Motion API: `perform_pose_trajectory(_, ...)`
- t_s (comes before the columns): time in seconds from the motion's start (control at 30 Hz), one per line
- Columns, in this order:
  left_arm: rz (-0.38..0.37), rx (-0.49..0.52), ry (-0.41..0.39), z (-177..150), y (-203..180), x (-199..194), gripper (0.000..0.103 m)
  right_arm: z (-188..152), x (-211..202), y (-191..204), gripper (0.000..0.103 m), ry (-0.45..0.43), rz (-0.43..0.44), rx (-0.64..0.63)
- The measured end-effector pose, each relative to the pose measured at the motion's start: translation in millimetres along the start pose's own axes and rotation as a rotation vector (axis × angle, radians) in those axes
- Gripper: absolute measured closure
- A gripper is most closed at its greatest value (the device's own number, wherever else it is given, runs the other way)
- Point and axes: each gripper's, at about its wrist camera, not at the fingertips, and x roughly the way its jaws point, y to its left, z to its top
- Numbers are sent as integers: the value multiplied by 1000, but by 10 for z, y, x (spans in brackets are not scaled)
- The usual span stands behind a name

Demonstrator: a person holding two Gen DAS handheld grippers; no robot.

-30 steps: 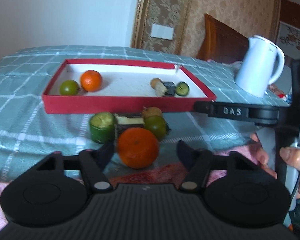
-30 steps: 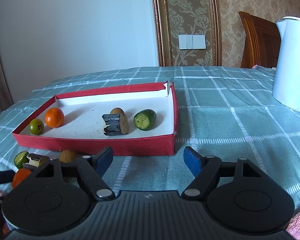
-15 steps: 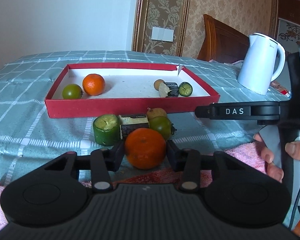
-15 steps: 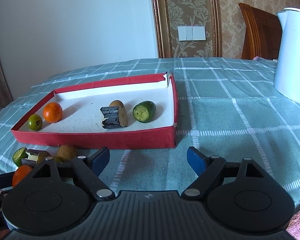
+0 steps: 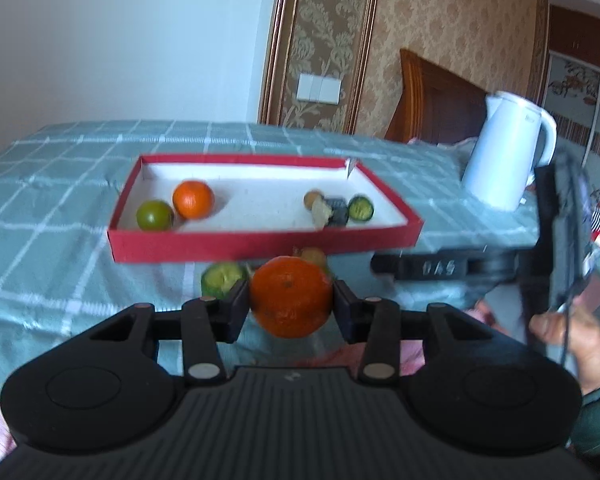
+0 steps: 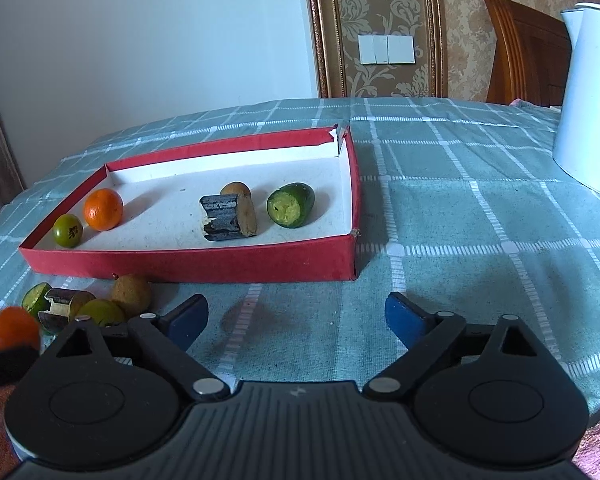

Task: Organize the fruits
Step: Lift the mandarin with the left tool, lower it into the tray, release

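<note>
Here the left gripper point(image 5: 291, 299) pinches an orange mandarin point(image 5: 291, 297) across its widest part, one pad on each side, the fruit raised just in front of the red tray point(image 5: 260, 246). The right gripper point(image 6: 296, 316) hovers over bare tablecloth point(image 6: 480, 216), its jaws opening with nothing between them. To finish the step well, the mandarin should probably clear the tray's near wall before being lowered into the left end, beside the orange point(image 5: 193, 199) and green point(image 5: 154, 215) fruits already there. Squeezing harder risks bruising the peel. A cut green piece point(image 5: 220, 279) and other fruit wait outside.
</note>
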Motion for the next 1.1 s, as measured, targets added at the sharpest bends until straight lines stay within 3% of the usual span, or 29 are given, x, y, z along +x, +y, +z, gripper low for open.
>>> perform_pose_trajectory(0.33,53,-13,-55,364,227,59,62,-3,12,26,5,7,-6,-15)
perform_pose_trajectory(1.1,54,27,62,711,371,1233,62,-15,47,112,4,31,-48,-75)
